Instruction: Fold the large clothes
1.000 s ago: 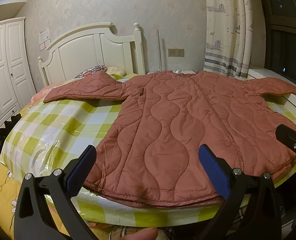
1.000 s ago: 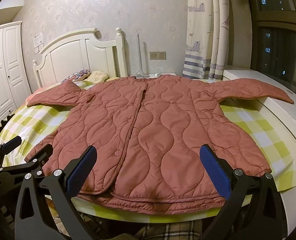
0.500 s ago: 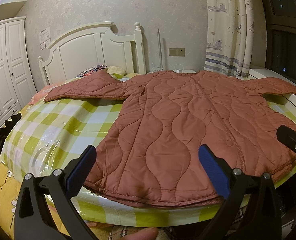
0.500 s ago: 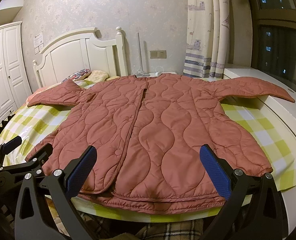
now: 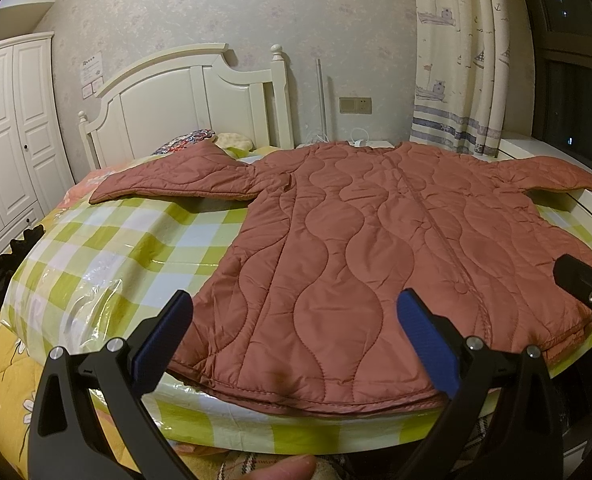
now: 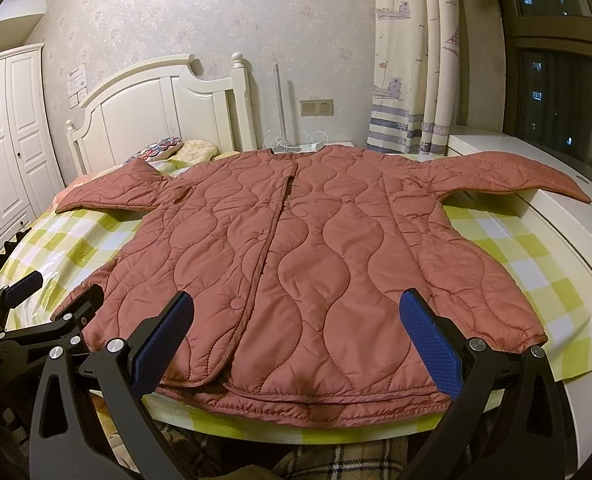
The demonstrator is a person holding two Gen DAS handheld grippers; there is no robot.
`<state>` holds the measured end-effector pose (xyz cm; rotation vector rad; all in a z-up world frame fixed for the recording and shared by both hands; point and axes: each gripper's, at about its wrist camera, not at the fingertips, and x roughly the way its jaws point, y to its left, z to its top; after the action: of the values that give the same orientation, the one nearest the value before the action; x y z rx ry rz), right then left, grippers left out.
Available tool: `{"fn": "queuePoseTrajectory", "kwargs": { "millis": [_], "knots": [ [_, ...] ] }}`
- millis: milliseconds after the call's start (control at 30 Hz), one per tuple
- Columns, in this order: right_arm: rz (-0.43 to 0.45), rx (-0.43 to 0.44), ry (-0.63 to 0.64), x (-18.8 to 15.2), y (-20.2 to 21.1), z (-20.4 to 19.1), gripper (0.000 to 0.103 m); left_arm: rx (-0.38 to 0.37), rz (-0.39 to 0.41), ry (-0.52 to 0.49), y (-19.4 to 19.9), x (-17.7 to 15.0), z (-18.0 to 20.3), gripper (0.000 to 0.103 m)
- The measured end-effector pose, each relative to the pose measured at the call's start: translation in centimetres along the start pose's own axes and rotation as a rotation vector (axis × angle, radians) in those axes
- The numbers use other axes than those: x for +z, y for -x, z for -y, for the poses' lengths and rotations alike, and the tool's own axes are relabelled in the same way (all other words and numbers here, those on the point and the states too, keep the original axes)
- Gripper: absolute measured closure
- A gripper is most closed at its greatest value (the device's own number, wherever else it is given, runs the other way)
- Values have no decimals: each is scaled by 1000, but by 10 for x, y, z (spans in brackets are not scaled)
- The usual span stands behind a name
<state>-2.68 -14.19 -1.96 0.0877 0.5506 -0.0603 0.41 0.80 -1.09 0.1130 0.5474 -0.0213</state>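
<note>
Left wrist view: left gripper [image 5: 293,336] held low at the foot of the bed [image 5: 107,248], blue pads wide apart, nothing between them, aimed at the near-left stretch of hem. Right wrist view, the same: right gripper [image 6: 296,336] spread wide and empty, hovering just short of the hem's right half. Probably poised so for a two-handed pinch at the bottom edge, not yet touching. Just beyond, a quilted rust-red coat [image 6: 296,248] laid flat, front up, placket closed, hem near the foot edge, collar toward the headboard [image 6: 155,108]. Both sleeves spread outward, the right one draped onto the white window ledge [image 6: 576,240], likely spread out so as to fold cleanly. Under the coat, a glossy green-checked cover [image 5: 95,264]. Farther back, pillows, curtain [image 6: 412,60], wardrobe [image 5: 7,128].
</note>
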Motion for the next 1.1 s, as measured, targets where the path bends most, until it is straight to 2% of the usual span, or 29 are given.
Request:
{"fn": "queuePoseTrajectory", "kwargs": {
  "millis": [400,533,633,767,867,900,1033,1100],
  "knots": [
    [-29,-8,-1,-9,-5,0,5,1,-27,3,-7,-4,-3,2],
    [-99,-39,-25,-7,-25,11,5,-30,-38,-14,-19,1,-2,2],
    [-136,-12,-77,1,-39,31,5,-39,-57,-71,-39,17,2,2],
    [-153,-26,-207,33,-59,79,5,-12,-103,-135,-94,60,6,2],
    [-180,18,-395,57,-87,133,5,8,-144,-129,-145,93,8,2],
    [-190,9,-440,65,-99,151,5,19,-156,-126,-163,101,9,2],
    [-171,-137,-613,90,-141,231,5,8,-234,-123,-227,118,13,2],
    [-157,-176,-710,94,-158,267,5,-14,-265,-126,-253,117,15,2]
  ]
}}
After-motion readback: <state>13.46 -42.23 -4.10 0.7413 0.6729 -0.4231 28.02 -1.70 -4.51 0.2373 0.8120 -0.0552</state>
